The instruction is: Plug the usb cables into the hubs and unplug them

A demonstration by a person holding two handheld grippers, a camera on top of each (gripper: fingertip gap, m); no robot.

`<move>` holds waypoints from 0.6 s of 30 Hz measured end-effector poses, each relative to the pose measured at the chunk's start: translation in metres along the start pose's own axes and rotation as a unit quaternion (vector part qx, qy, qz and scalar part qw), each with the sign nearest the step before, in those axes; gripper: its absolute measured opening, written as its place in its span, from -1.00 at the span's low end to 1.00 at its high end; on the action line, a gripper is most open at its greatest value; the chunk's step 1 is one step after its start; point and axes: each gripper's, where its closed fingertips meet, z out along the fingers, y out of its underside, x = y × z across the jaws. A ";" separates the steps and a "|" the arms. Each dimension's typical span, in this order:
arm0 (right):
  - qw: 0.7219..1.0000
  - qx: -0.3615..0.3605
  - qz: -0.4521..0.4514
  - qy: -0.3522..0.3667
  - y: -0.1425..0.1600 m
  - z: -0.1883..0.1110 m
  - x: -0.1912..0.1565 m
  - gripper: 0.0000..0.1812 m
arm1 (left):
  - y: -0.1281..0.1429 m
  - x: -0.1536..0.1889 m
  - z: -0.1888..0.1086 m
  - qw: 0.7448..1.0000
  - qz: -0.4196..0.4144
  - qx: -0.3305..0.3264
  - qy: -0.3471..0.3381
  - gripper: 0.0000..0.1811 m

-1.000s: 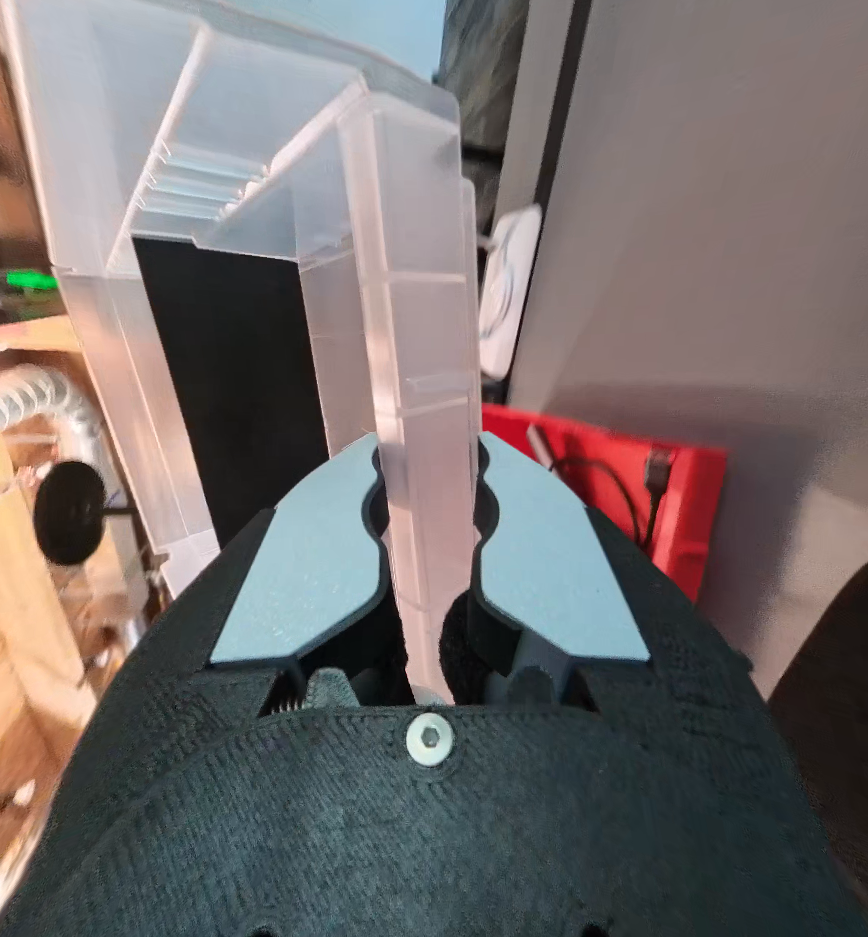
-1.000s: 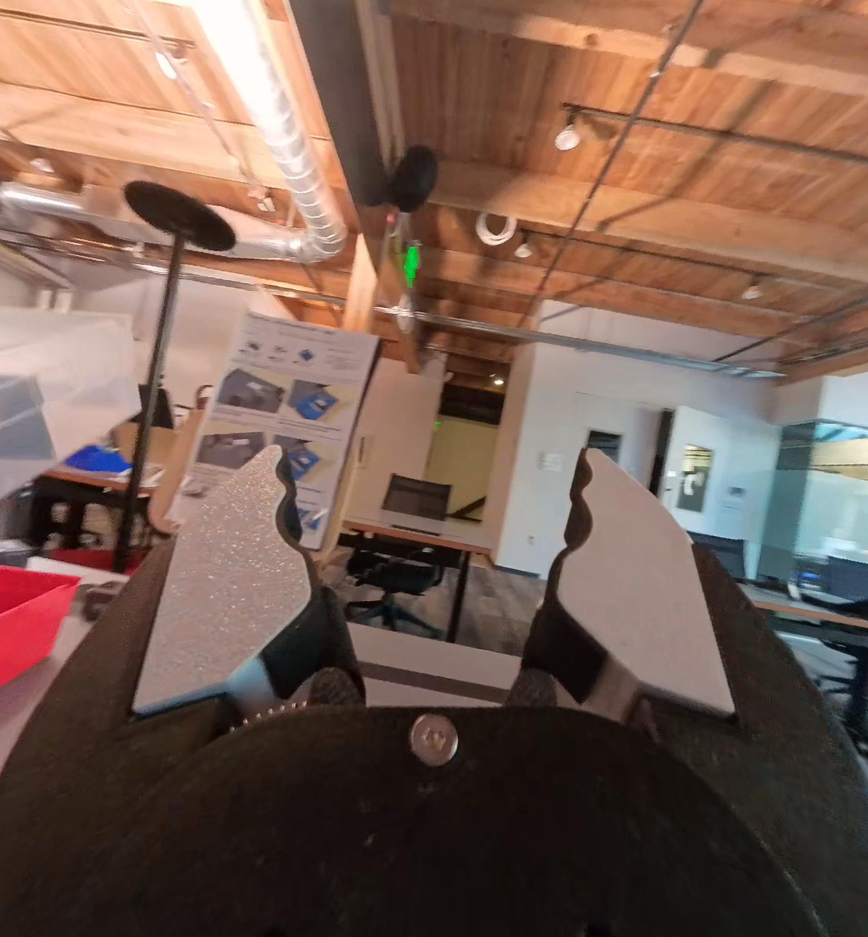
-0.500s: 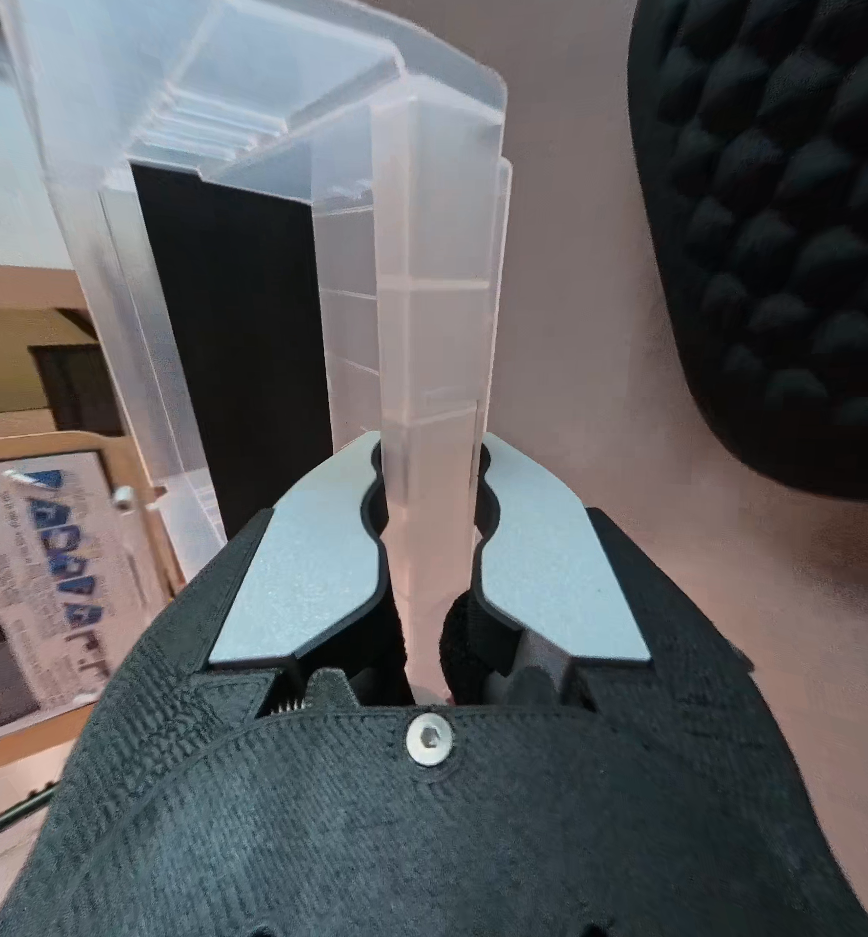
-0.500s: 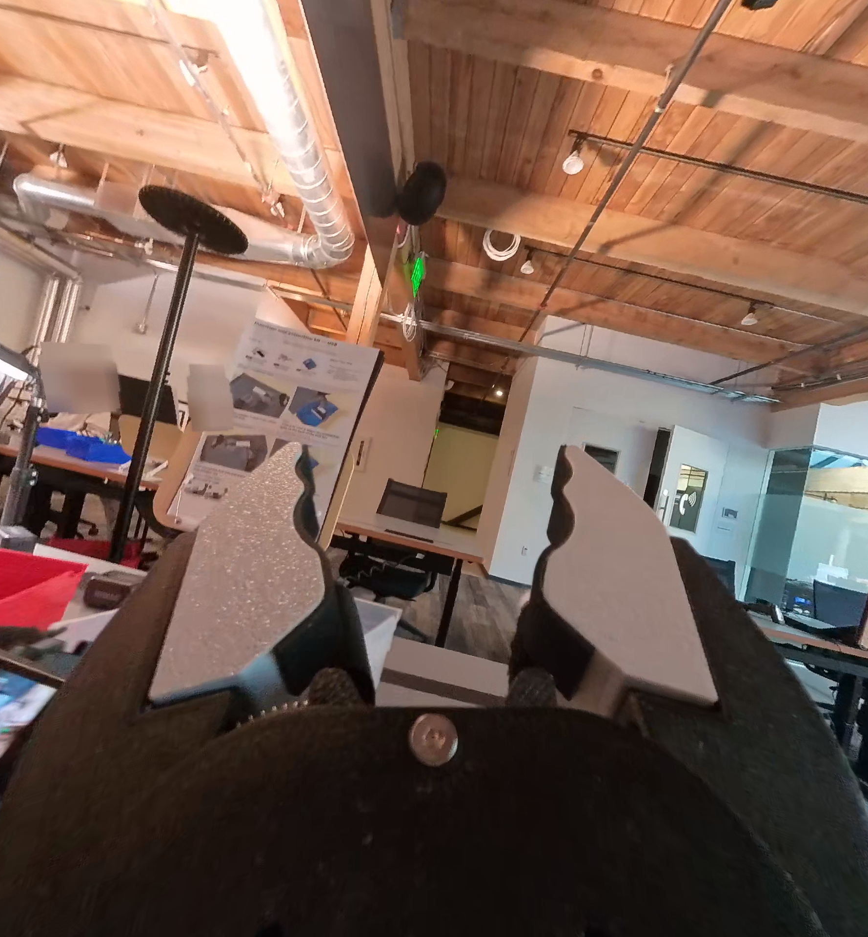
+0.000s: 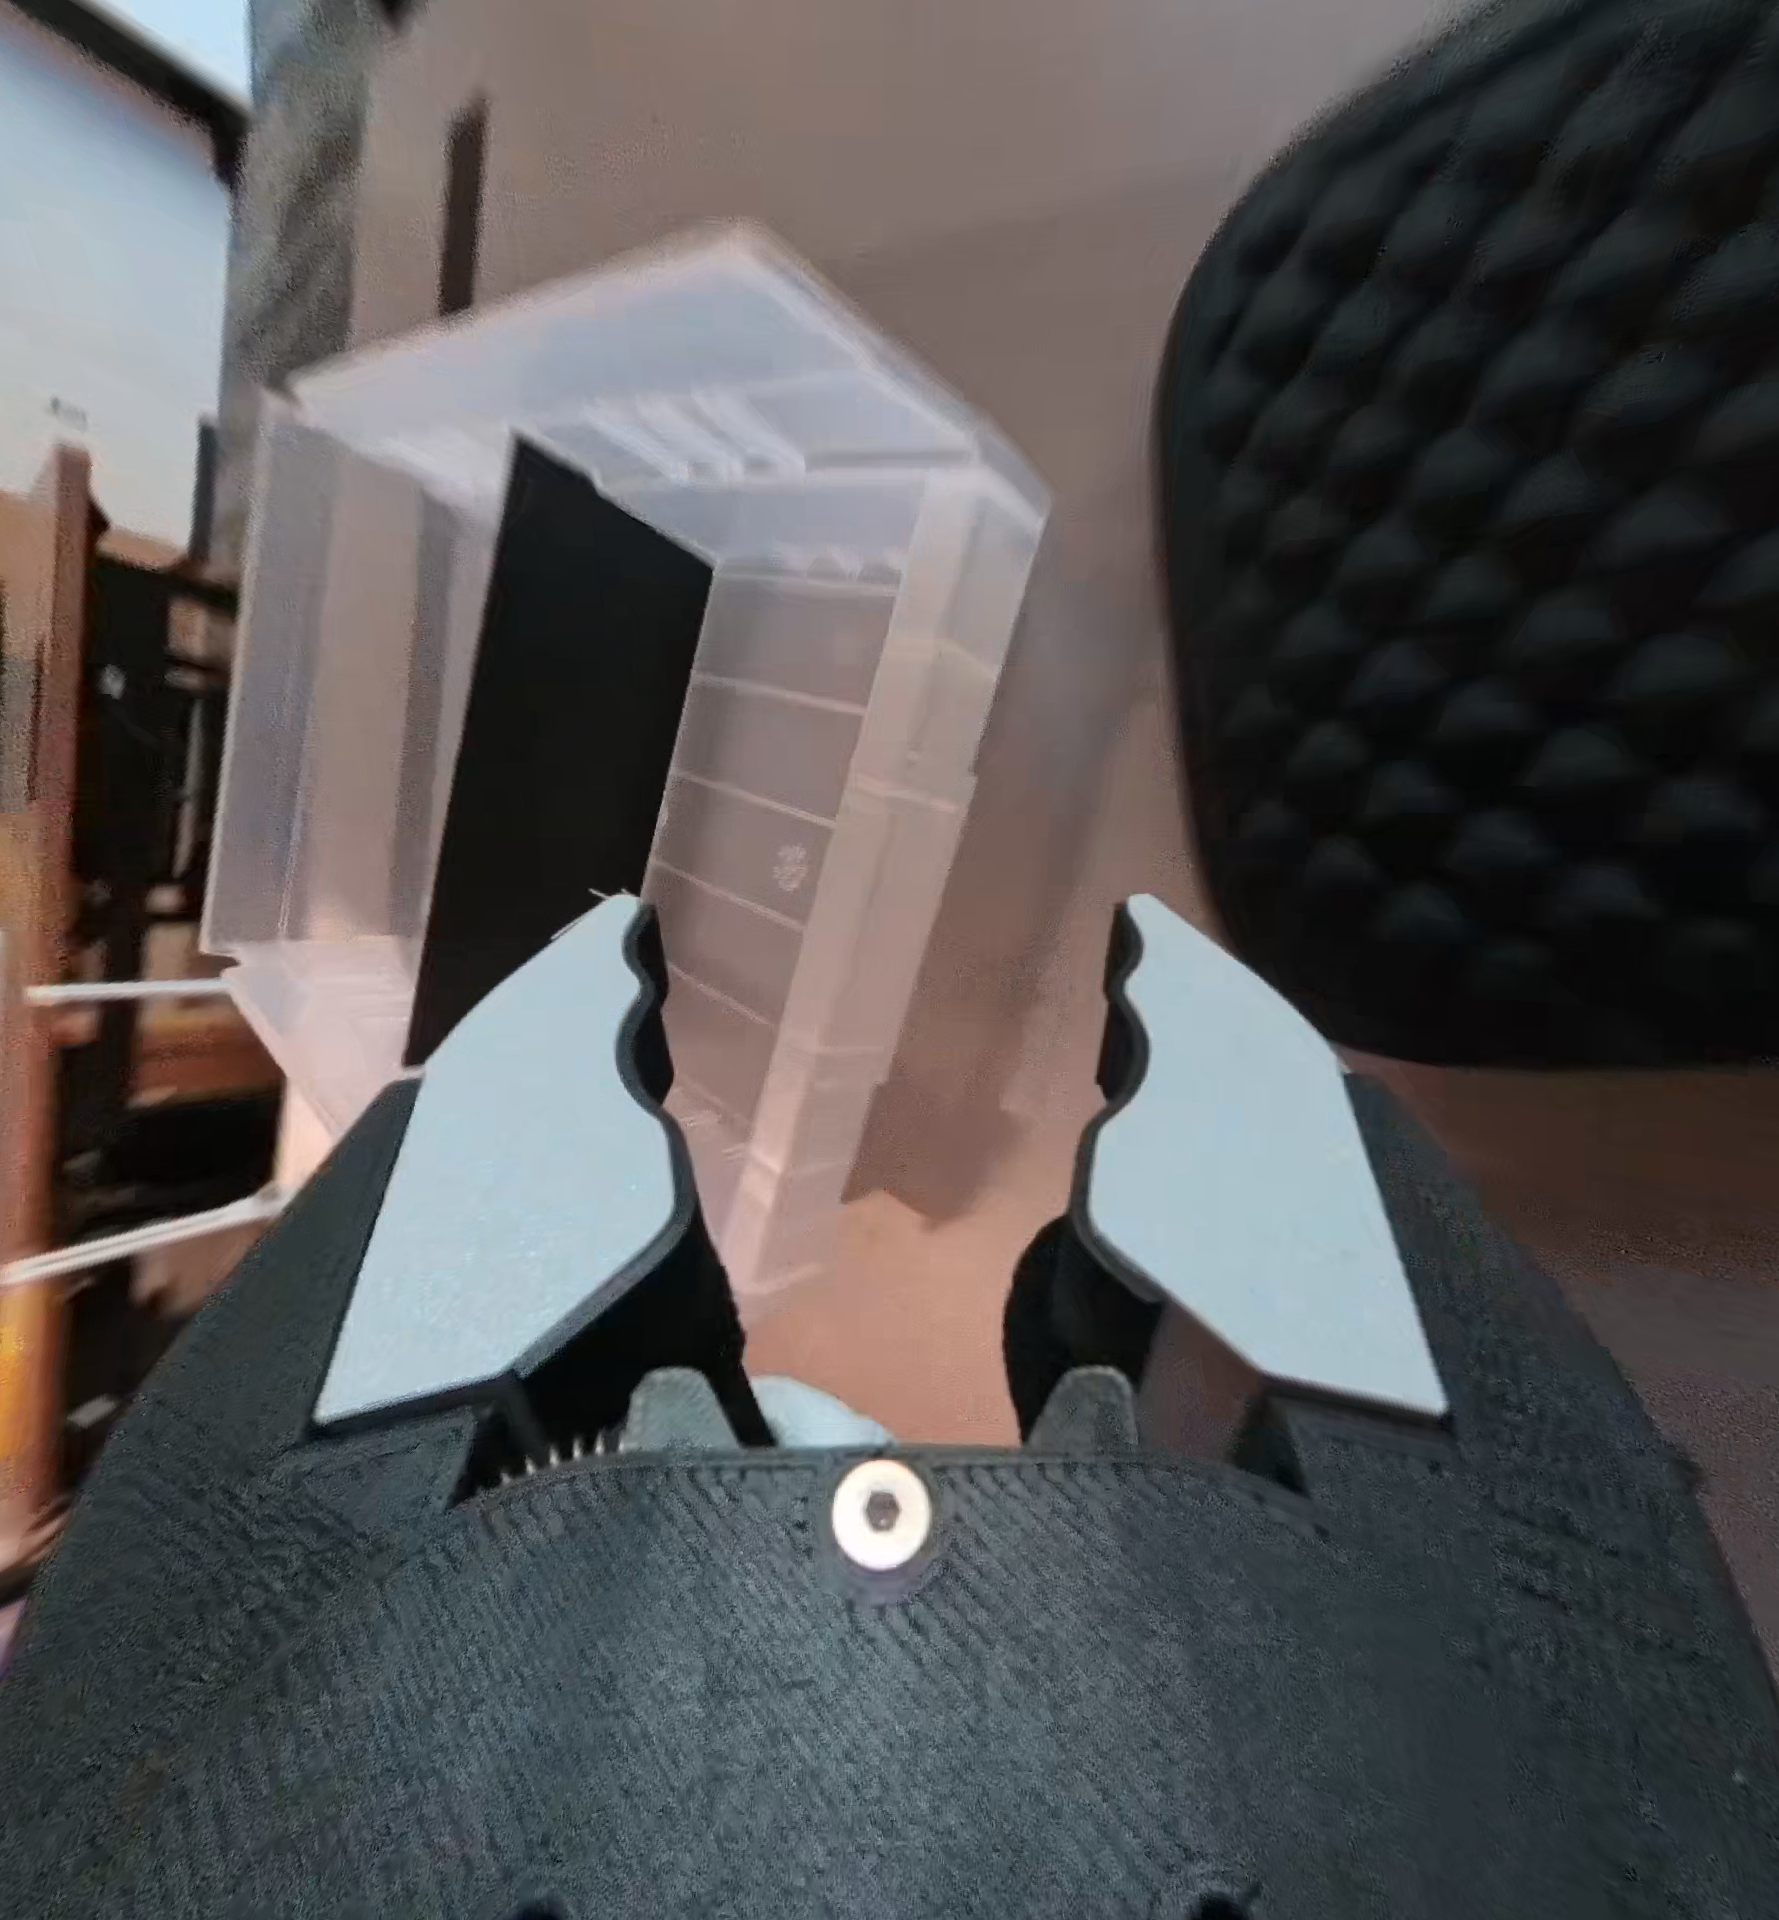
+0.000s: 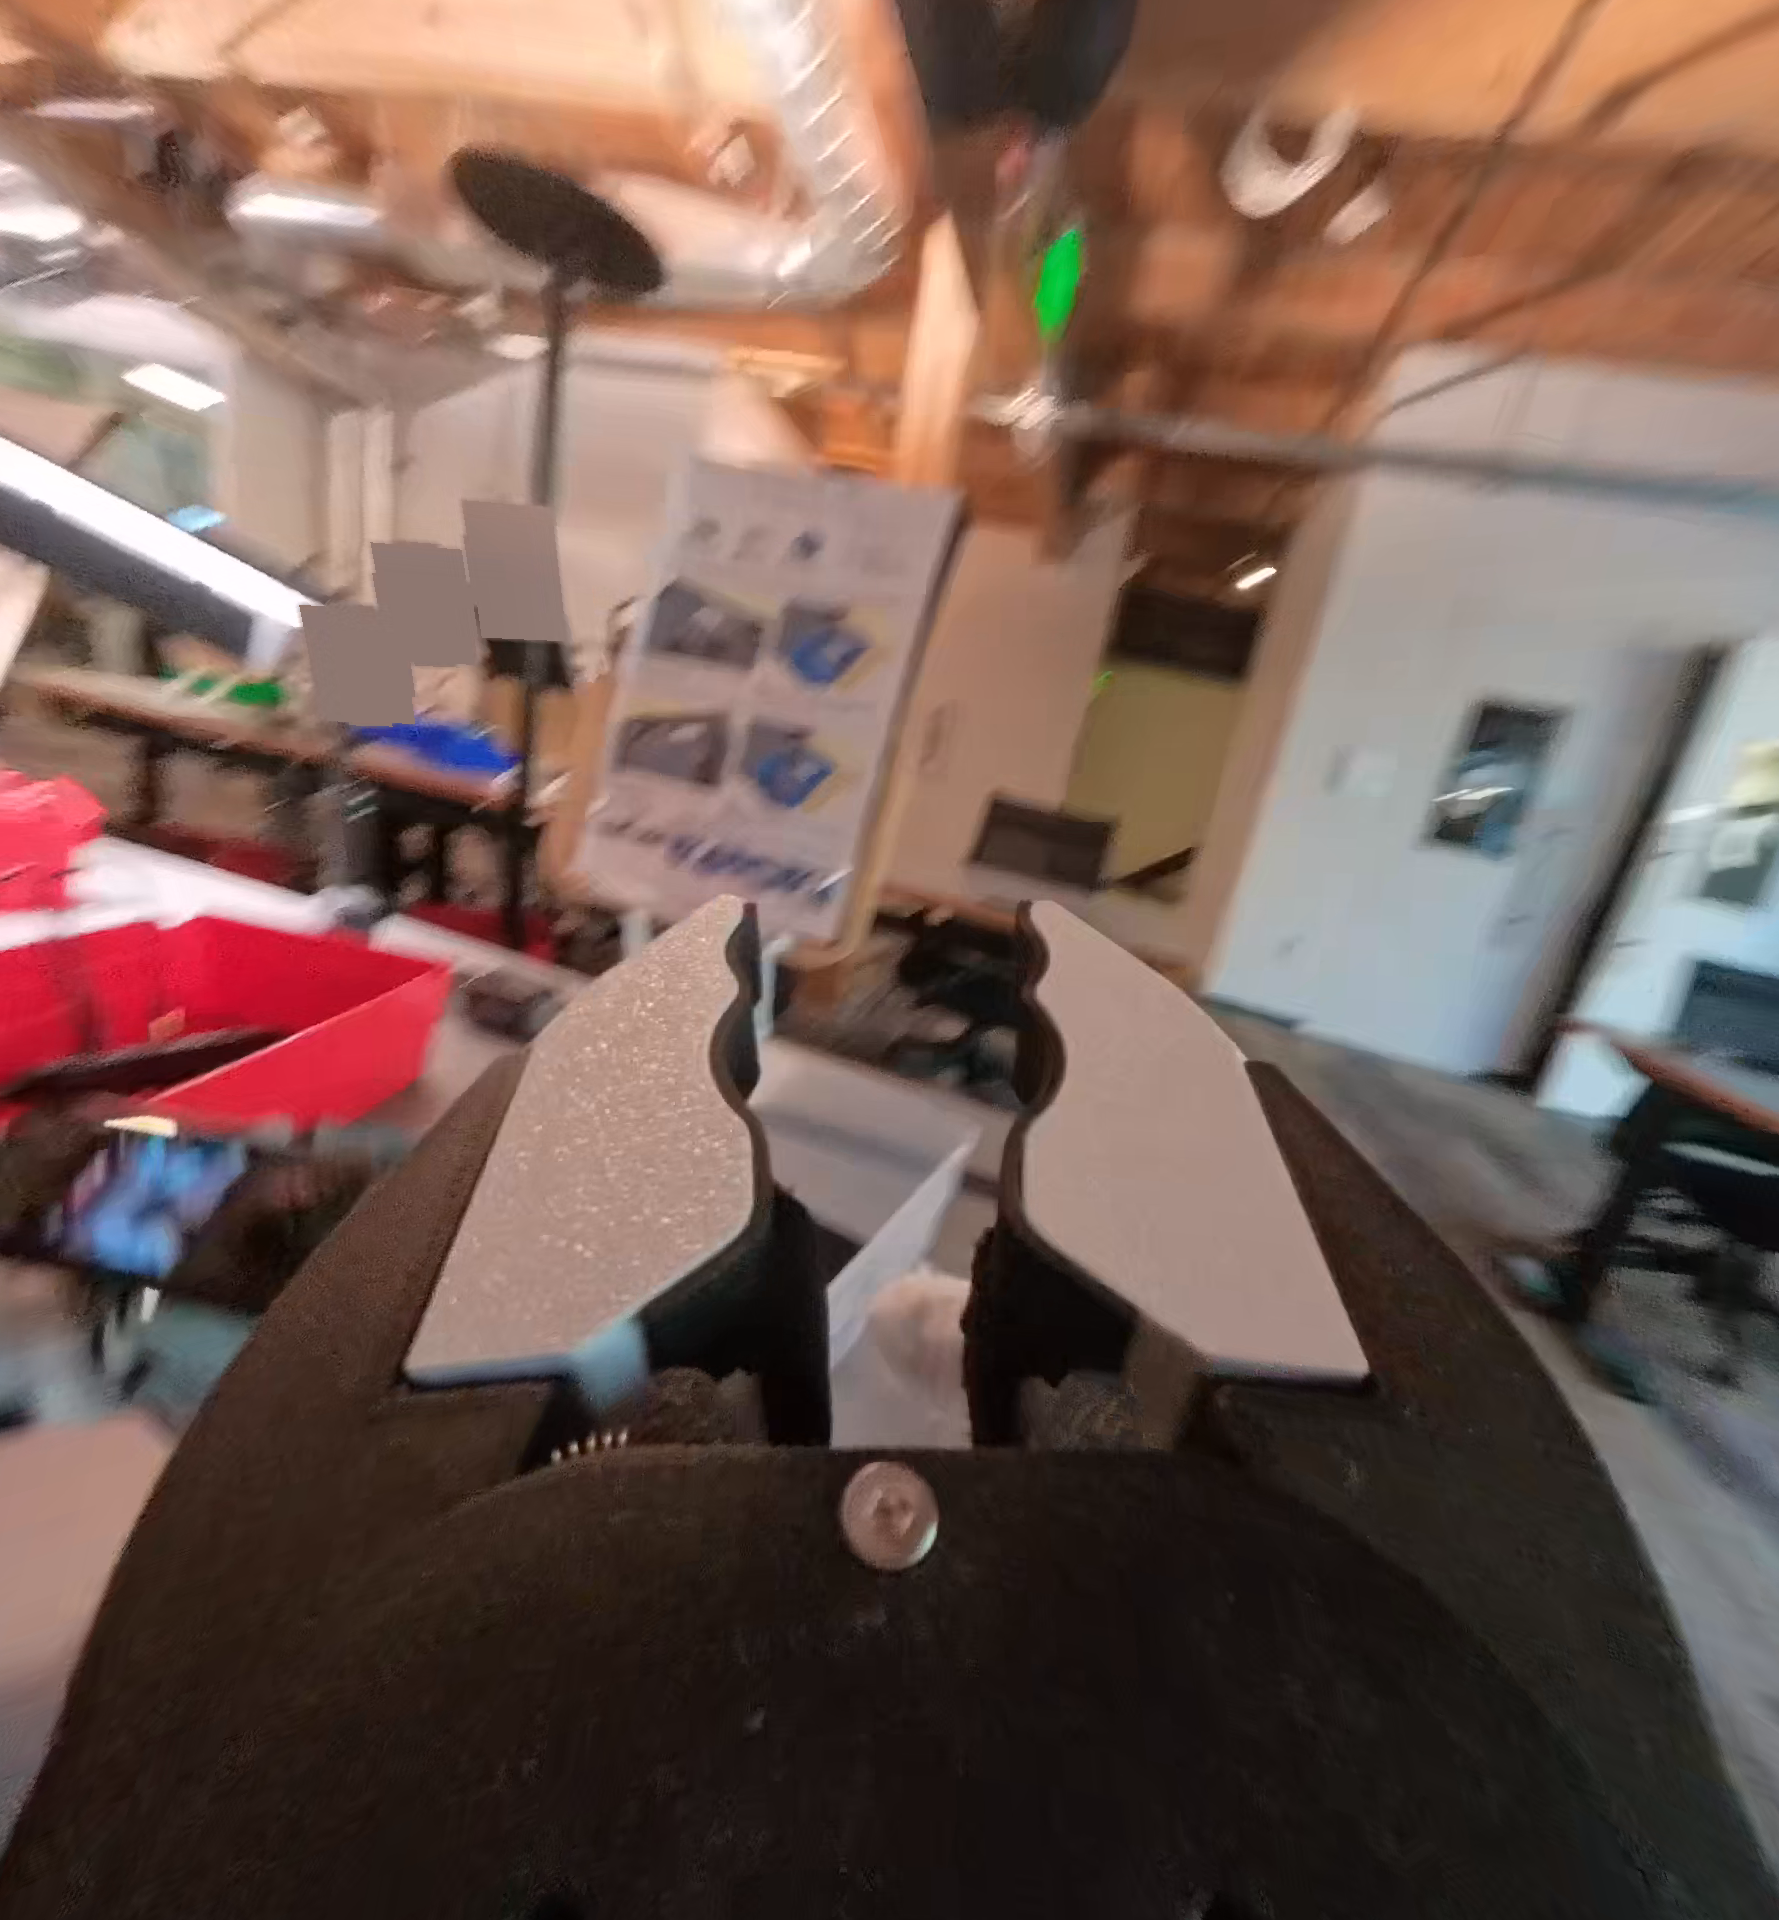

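Pinkish tabletop (image 5: 968,1299) under spread left gripper (image 5: 885,920); right gripper (image 6: 885,914) parted (blurred workshop).

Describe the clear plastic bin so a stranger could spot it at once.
In the left wrist view, look past the open left gripper to the pale wall. The clear bin hangs tilted just beyond the fingertips, left of the black bumpy foam. It alone is see-through, with a black panel inside.

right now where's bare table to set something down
Bare tabletop lies just ahead of the left gripper, jaws open, bordered by the clear plastic bin and the black dimpled pad. In the blurred right wrist view, the left side is crowded: red bin, phone.
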 end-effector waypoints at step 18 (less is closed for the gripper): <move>0.846 -0.387 -0.151 -0.335 0.263 0.083 -0.181 -0.31 | 0.240 -0.035 -0.160 0.968 -0.148 -0.017 -0.202 -0.61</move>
